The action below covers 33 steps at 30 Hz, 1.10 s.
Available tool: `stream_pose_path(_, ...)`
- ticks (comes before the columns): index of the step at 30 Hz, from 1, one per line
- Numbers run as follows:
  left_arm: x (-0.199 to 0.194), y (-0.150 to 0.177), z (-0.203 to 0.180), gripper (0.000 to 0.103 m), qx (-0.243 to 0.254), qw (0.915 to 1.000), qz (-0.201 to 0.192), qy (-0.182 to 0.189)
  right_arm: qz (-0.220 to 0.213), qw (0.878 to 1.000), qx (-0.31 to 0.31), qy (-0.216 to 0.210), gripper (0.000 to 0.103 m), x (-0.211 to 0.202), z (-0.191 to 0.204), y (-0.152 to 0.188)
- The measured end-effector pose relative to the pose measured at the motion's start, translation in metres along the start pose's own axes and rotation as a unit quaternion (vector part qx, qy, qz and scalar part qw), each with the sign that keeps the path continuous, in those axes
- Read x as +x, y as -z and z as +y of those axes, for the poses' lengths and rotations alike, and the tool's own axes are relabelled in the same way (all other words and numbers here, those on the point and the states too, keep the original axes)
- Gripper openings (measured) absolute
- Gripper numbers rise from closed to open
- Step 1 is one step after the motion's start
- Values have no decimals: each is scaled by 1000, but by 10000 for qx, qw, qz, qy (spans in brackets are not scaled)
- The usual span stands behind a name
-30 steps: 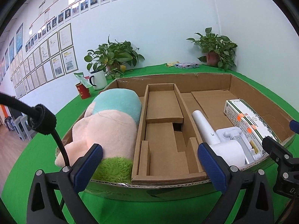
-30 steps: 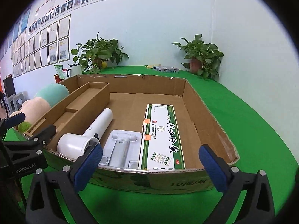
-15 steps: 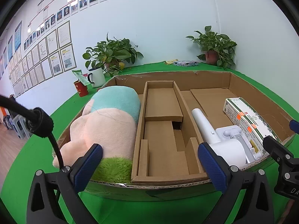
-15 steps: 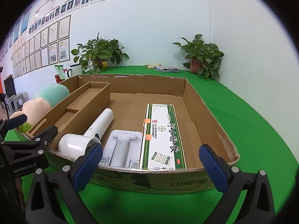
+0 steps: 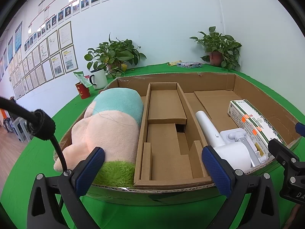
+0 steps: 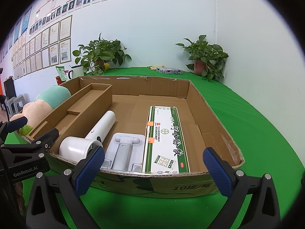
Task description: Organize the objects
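A shallow cardboard box (image 5: 171,189) (image 6: 152,183) lies on the green table. In it, from left to right: a pink, teal and green plush toy (image 5: 108,127) (image 6: 51,99), a cardboard insert (image 5: 165,133) (image 6: 85,105), a white hair dryer (image 5: 225,145) (image 6: 89,139), a white stand (image 6: 124,150) and a green-and-white carton (image 5: 253,124) (image 6: 164,139). My left gripper (image 5: 152,171) is open and empty, in front of the box's near wall. My right gripper (image 6: 152,171) is open and empty, in front of the same wall further right.
Two potted plants (image 5: 114,57) (image 5: 219,47) stand at the back by the wall. A white mug (image 5: 98,79) and a red cup (image 5: 83,91) stand at the back left. A small patterned box (image 5: 188,64) lies at the back.
Both views have shifted very slightly; nothing in the box has moved and both grippers stay open.
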<state>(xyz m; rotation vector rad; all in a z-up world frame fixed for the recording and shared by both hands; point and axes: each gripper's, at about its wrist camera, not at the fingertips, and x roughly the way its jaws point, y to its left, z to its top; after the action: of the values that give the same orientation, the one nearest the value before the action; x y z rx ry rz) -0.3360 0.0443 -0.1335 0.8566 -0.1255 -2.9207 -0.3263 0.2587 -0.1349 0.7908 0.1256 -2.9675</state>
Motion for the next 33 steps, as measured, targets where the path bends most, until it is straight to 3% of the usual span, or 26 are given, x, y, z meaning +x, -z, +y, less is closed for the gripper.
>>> stream_pose_path(33,2,0,-3,103,87,9999,-42,-86,2,10000,1,0,102,0,0,0)
